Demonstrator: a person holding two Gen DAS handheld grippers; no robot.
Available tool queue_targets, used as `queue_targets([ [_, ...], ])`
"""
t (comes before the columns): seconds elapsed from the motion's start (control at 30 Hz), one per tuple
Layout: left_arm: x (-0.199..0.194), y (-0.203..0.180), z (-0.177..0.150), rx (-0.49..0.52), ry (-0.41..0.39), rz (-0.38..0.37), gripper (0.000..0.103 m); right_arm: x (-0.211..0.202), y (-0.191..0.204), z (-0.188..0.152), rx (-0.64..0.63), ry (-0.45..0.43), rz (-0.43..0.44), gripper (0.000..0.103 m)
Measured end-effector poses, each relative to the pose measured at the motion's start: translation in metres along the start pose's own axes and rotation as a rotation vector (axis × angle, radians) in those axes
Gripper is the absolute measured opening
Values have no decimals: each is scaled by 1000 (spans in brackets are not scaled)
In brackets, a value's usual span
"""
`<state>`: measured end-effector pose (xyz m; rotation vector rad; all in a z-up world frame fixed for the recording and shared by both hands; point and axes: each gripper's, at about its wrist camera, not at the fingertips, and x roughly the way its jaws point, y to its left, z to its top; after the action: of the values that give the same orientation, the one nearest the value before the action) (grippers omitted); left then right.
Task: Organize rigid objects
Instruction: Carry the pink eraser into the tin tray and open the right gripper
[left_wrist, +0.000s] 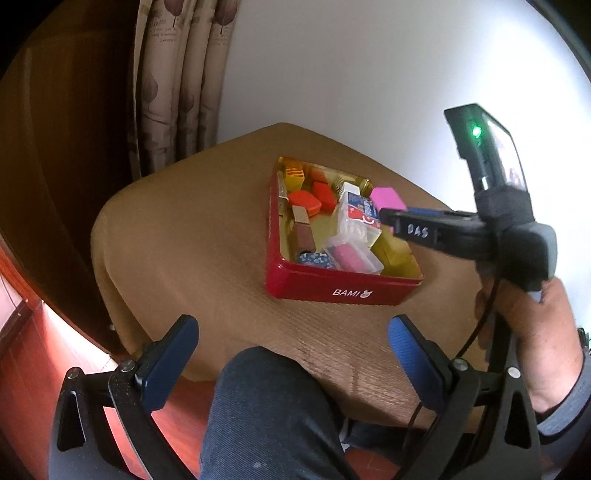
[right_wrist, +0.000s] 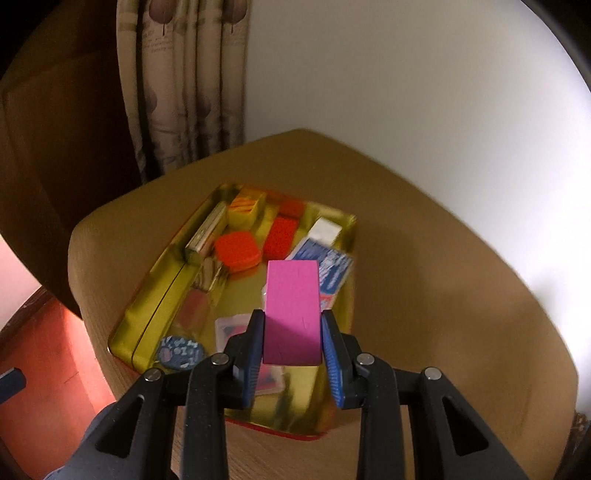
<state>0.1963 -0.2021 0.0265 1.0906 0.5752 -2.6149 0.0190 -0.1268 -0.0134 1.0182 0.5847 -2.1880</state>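
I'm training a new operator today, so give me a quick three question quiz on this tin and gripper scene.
1. True or false: the left gripper is holding something.
2. What does the right gripper hold? A) orange block B) pink block C) clear case
3. What word is printed on the red tin?

Key:
1. False; its jaws are open and empty.
2. B; the pink block is above the tin.
3. BAMI.

Pink block (right_wrist: 292, 314), red tin (left_wrist: 343, 288), leaf-print curtain (left_wrist: 177, 85).
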Motion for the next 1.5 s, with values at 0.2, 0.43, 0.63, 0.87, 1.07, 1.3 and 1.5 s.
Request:
queue_targets([
  [0.2, 6, 7, 1, -26, 21, 4, 101, 23, 10, -11, 9, 39, 45, 30],
  [0.43, 13, 8, 1, -38, 44, 3, 101, 37, 22, -14, -7, 59, 75, 30],
  [0.63, 15, 9, 1, -48, 58, 0, 101, 45, 31, -13, -9, 65, 93, 30],
  [0.87, 17, 11, 2, -60, 66, -4, 101, 53, 36, 10, 18, 66, 116, 30],
  [1.07, 19, 15, 2, -72, 73, -9, 101, 71, 37, 31, 46, 104, 99, 30],
  [1.3, 21, 16, 3, -84, 78, -10, 101, 78, 42, 23, 29, 110, 93, 30],
  [1.5, 21, 16, 3, -82, 79, -10, 101, 78, 39, 24, 38, 106, 70, 30],
])
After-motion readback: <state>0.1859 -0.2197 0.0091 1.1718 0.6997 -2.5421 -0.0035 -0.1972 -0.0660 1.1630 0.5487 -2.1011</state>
